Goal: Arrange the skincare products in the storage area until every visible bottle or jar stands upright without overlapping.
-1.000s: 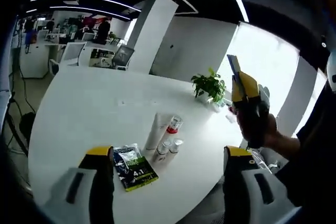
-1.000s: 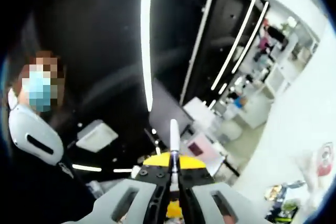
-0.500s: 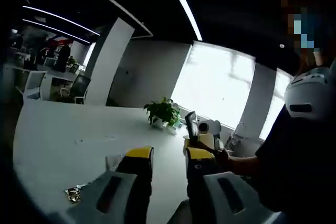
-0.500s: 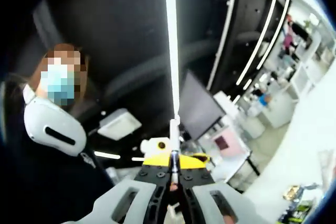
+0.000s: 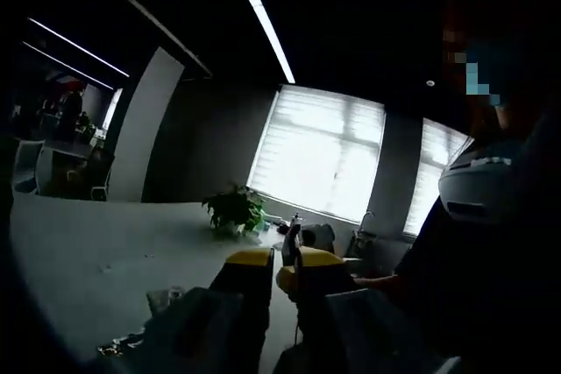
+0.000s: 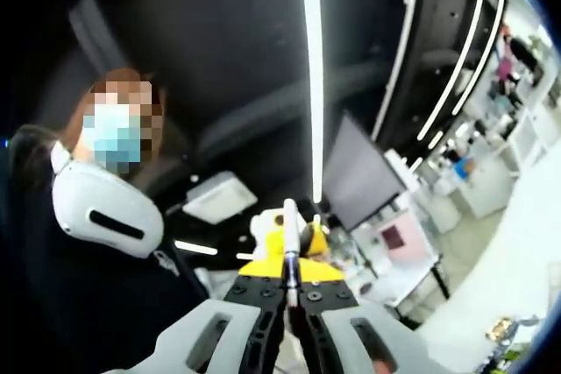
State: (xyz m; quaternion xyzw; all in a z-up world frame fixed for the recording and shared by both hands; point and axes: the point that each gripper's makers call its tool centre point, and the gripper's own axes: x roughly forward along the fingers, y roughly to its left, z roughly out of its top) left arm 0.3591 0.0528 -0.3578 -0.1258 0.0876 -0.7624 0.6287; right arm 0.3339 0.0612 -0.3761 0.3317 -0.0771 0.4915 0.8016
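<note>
My right gripper [image 6: 288, 279] pinches a thin white, edge-on tube [image 6: 289, 238], while my left gripper [image 5: 285, 262] is nearly pressed together beside it.

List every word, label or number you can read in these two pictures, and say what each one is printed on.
None can be read.
The packet on the table is dark and too small for its print to be made out.
The items at the edge of the right gripper view are blurred; no text can be read.
</note>
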